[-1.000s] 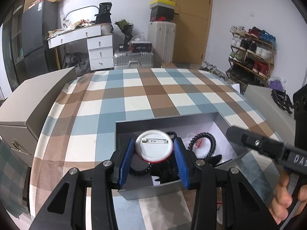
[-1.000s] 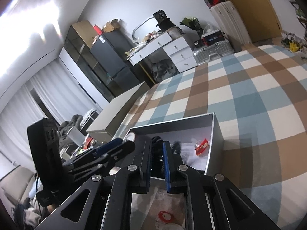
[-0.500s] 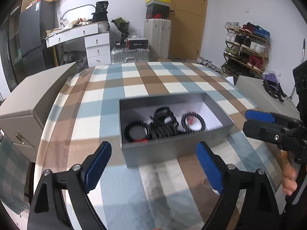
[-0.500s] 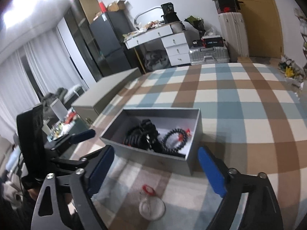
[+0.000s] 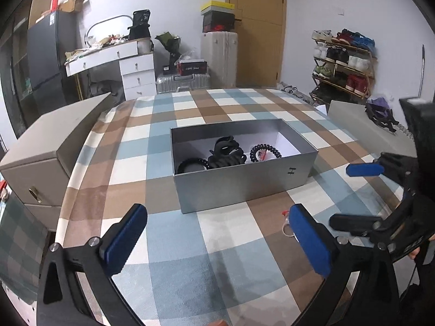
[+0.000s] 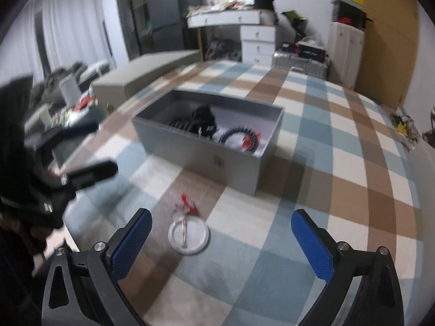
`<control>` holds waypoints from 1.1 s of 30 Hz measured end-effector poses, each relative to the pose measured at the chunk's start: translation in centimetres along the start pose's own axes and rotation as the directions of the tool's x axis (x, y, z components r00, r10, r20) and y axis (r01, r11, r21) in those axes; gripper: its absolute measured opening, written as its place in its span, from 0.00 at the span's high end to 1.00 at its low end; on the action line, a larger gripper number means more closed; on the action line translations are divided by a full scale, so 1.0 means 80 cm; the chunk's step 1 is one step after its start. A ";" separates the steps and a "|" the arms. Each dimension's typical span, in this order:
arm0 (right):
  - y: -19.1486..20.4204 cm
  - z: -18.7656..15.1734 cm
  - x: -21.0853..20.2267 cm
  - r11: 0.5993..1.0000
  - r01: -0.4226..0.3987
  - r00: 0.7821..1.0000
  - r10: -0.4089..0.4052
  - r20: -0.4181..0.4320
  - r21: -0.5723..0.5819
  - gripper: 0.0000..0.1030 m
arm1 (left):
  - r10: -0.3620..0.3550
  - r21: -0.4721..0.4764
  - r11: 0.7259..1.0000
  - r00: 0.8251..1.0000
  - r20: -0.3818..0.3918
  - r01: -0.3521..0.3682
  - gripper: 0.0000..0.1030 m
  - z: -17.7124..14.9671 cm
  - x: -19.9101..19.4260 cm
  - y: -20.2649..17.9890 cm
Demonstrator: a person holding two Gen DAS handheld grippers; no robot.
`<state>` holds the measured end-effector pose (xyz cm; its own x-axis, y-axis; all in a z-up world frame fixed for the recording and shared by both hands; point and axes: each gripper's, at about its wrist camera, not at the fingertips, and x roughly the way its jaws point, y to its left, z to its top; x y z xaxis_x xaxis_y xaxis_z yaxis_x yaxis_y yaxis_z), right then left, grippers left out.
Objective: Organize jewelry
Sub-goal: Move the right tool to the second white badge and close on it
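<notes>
Grey open-topped box (image 5: 244, 187) standing on the checked cloth (image 5: 130, 168) that covers the counter. It serves as the collecting container: inside lie a black beaded bracelet (image 5: 190, 163) at the left, a black hair claw (image 5: 227, 149) on a dark coiled heap in the middle, and a black spiral hair tie (image 5: 265, 152) with a red charm at the right, all loose on the white lining.

One item lies outside the box: a white round pin badge (image 6: 189, 235) with a small red-and-wire trinket (image 6: 187, 203) just beside it, on the cloth in front of the box's near wall. In the left wrist view the trinket peeks out beside the right pad of that gripper.

Left gripper (image 5: 217, 240): jaws spread wide, holding nothing, held back from the box with a clear view into it. Right gripper (image 6: 221, 239): jaws likewise spread and empty, aimed so that the badge lies between and just ahead of its blue pads, a pose suited, by judgement, to closing on the badge next. The right wrist view is motion-blurred.
</notes>
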<state>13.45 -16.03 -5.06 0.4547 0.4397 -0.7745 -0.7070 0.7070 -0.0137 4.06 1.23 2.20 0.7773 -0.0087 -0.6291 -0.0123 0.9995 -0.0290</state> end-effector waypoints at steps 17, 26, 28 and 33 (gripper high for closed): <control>0.025 -0.018 0.044 0.993 0.057 0.991 -0.070 -0.118 -0.108 0.00 | 0.014 -0.048 0.999 1.000 -0.009 -0.014 0.02 -0.003 -0.001 0.013; 0.013 -0.015 0.047 0.994 0.077 0.989 -0.087 -0.123 -0.083 0.00 | 0.026 -0.006 1.000 0.999 -0.019 -0.026 0.02 -0.006 0.002 0.008; 0.016 -0.015 0.046 0.992 0.083 0.989 -0.094 -0.117 -0.090 0.00 | 0.027 -0.003 1.000 0.999 -0.021 -0.028 0.02 -0.007 0.002 0.008; 0.016 -0.014 0.046 0.989 0.106 0.987 -0.117 -0.109 -0.099 0.00 | 0.025 -0.008 1.000 0.999 -0.023 -0.025 0.02 -0.007 0.001 0.008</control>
<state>13.61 -14.10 -8.67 0.4724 0.2908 -0.8321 -0.7050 0.6913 -0.1586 3.73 1.82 1.70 0.7622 0.0159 -0.6472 -0.0368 0.9991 -0.0188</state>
